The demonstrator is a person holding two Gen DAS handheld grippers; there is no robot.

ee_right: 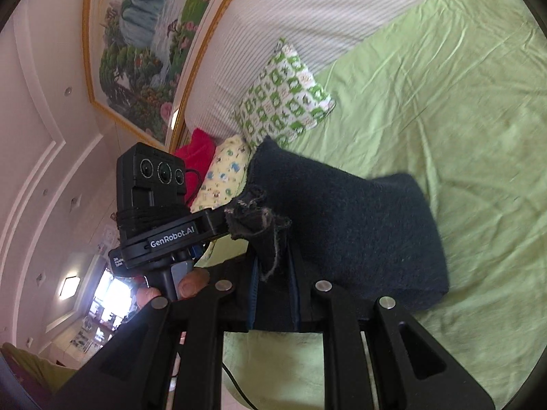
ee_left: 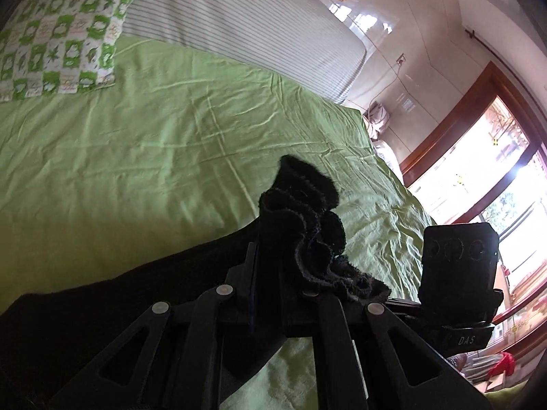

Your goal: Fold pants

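While both the left gripper [ee_left: 290,239] and right gripper [ee_right: 273,256] are pinching bunched edges of the dark pants [ee_right: 359,232] above the green bedsheet [ee_left: 154,143], folding is looking underway, not finished.

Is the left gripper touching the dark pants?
Touching. The left wrist view shows the left gripper shut on a bunched, frayed edge of the dark pants, cloth pinched between its fingers.

Green-sheeted bed [ee_left: 136,143], patterned pillow [ee_left: 58,41]
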